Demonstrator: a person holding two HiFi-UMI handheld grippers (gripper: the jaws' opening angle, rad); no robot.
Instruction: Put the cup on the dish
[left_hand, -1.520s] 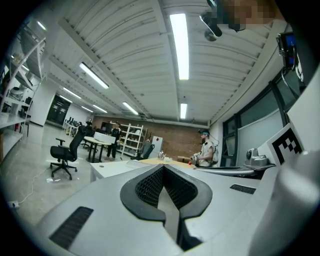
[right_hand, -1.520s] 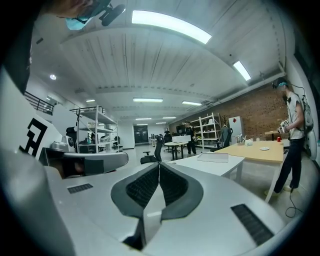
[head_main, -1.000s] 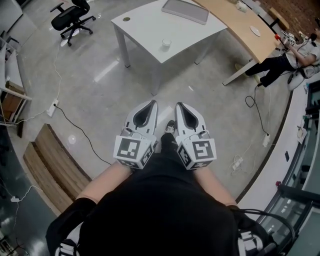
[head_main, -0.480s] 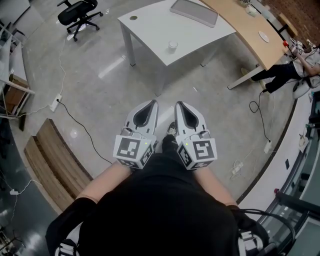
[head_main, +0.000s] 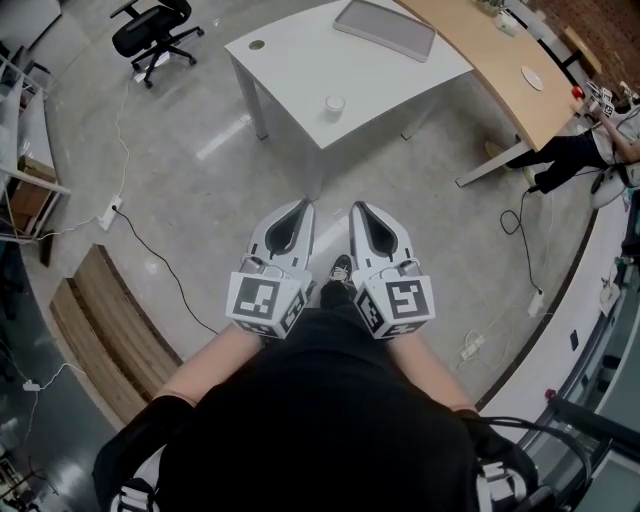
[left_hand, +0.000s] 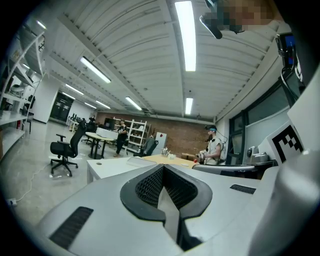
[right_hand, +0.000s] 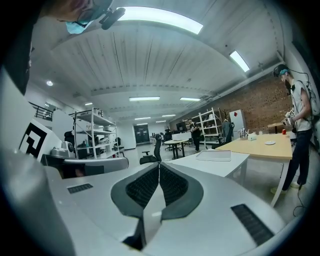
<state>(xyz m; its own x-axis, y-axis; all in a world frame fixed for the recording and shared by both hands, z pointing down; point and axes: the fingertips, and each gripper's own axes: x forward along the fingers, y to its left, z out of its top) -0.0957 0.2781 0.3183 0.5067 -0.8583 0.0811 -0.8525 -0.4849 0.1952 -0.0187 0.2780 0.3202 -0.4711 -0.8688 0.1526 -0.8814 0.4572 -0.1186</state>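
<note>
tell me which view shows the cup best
The head view: the cup stands in plain sight on the white table, seen from above. Both gripper views show that table low and edge-on, but no cup can be made out there.

Glossy grey concrete floor (head_main: 190, 190); matt white square table (head_main: 290, 60); pale wood curved desk (head_main: 480, 55); matt white plastic left gripper (head_main: 304, 205), right gripper (head_main: 356, 208).

Nothing readable here, honestly. The only signs are black-and-white square patterns on the left cube (head_main: 262, 298) and right cube (head_main: 398, 300).
</note>
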